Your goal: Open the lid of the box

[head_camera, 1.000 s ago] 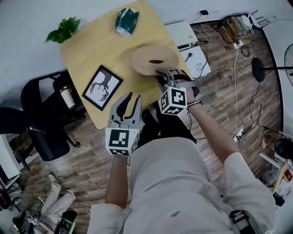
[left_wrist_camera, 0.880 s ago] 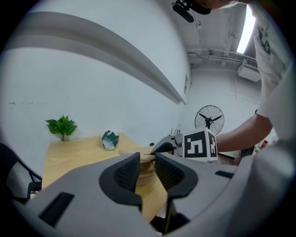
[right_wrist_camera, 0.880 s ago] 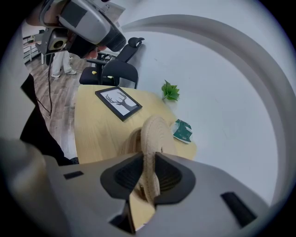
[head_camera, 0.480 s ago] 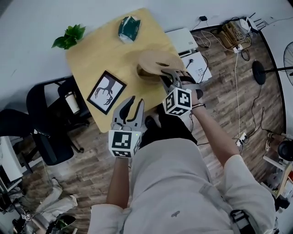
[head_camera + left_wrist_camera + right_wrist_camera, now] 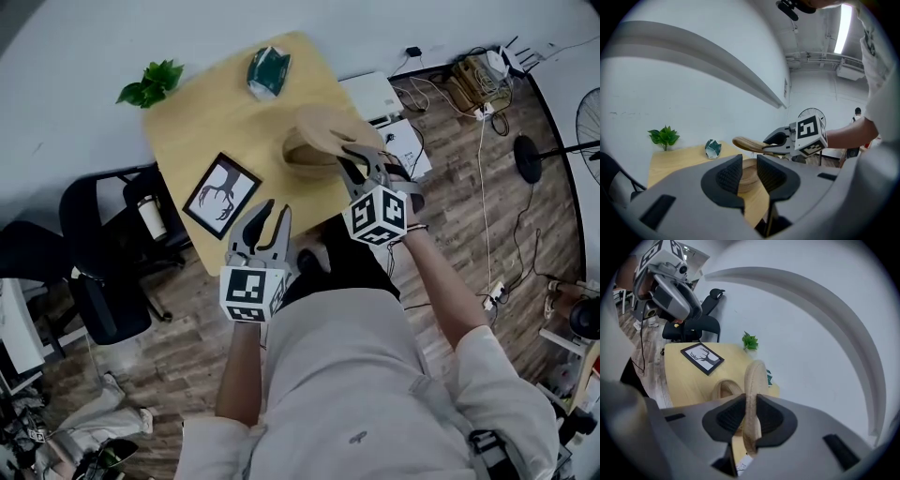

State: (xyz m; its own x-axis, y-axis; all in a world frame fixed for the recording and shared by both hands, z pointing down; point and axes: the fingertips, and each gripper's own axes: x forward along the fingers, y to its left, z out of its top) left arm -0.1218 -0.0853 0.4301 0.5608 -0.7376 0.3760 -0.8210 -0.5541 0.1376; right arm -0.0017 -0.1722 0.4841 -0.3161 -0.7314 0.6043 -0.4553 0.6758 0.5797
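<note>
Over round wooden box point(image 5: 723, 391), right gripper point(image 5: 750, 420) clamps lid point(image 5: 755, 376).

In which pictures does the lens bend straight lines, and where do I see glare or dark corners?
Head view: dim, muted colours, no glare; only mild wide-angle stretch. Left gripper view: fisheye with black corners; the wall ledge bows into an arc and the ceiling lamp glares white. Right gripper view: same black corners and bowed wall ledge; the lid, near the lens, looks oversized.
</note>
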